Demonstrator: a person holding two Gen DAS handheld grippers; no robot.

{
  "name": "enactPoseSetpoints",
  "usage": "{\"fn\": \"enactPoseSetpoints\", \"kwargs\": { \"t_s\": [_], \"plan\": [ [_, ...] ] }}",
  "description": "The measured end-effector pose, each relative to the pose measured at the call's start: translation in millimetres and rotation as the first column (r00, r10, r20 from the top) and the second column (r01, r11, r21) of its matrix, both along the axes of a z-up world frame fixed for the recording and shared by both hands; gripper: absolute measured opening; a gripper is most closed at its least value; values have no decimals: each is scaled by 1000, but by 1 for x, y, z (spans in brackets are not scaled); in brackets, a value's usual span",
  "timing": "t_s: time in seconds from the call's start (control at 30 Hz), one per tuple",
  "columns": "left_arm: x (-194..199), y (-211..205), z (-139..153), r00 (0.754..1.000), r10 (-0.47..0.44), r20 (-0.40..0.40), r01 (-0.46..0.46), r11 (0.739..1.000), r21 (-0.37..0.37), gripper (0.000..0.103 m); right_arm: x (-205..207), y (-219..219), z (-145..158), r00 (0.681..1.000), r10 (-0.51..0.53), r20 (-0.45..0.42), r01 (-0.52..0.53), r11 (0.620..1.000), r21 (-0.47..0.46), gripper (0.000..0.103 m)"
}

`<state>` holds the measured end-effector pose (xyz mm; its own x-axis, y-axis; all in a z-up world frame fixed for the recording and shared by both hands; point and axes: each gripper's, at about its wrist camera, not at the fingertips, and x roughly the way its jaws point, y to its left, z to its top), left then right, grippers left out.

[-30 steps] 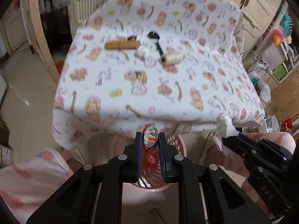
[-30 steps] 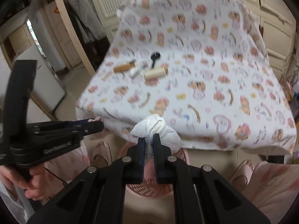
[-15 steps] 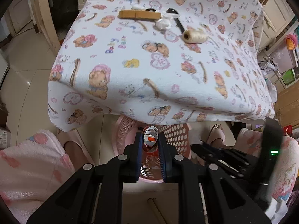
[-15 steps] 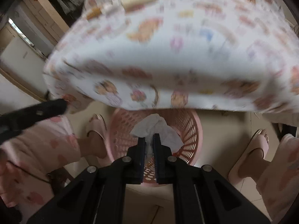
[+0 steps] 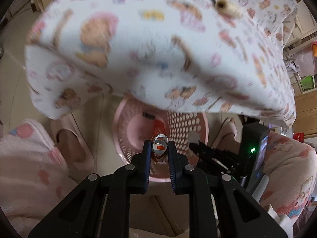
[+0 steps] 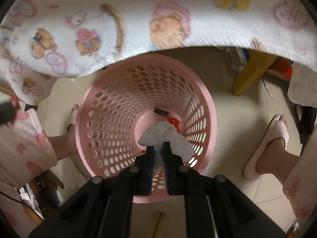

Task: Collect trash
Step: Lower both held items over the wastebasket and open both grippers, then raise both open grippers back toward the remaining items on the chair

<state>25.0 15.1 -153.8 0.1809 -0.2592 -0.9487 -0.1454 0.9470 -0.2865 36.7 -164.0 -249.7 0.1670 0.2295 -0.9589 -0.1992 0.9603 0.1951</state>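
- The left tool (image 5: pixel 160 148) points down at the pink basket (image 5: pixel 204 132) and is closed on a small wrapper (image 5: pixel 159 145) with a red patch; the wrapper sits between both pads, above the near rim of the basket.
- In the left view, the table stands above the basket and is covered with a bear-print cloth (image 5: pixel 138 45). A spool of pale thread (image 5: pixel 227 7) lies far back on it, blurred.
- In the same view, the right tool is seen from the side, just right of the basket, with a green light on its body.
- The right tool (image 6: pixel 158 150) also points down, over the open mouth of the basket (image 6: pixel 103 123). It is closed on a crumpled white tissue (image 6: pixel 158 133), which hangs inside the rim, not yet on the bottom.
- At the bottom of the basket lie a red wrapper (image 6: pixel 174 123) and a small dark piece (image 6: pixel 160 111), close to each other near the far wall.
- The basket stands on the tiled floor, partly under the edge of the cloth (image 6: pixel 138 39).
- A foot in a pink slipper (image 6: pixel 265 146) stands on the floor to the right of the basket, and another one to its left.
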Motion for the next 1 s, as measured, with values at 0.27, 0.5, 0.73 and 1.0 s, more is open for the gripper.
{"fn": "enactPoseSetpoints", "kwargs": {
  "t_s": [0.27, 0.5, 0.73, 1.0],
  "plan": [
    [8, -2, -34, 996, -13, -93, 15, 1000, 20, 15, 3, -8, 8, 999, -35, 9, 35, 999, 38, 24],
    [8, -2, -51, 988, 11, -157, -7, 1000, 28, 29, 0, -11, 30, 996, -51, 78, 50, 999, 20, 44],
    [5, -2, -41, 993, 1, -115, 7, 998, 70, 51, -4, -15, 50, 988, -45, 149, 48, 999, -19, 59],
    [1, -5, 3, 998, -29, 52, 21, 988, 152, 72, -10, -10, 78, 969, -19, 248, 30, 999, -44, 74]
  ]
}}
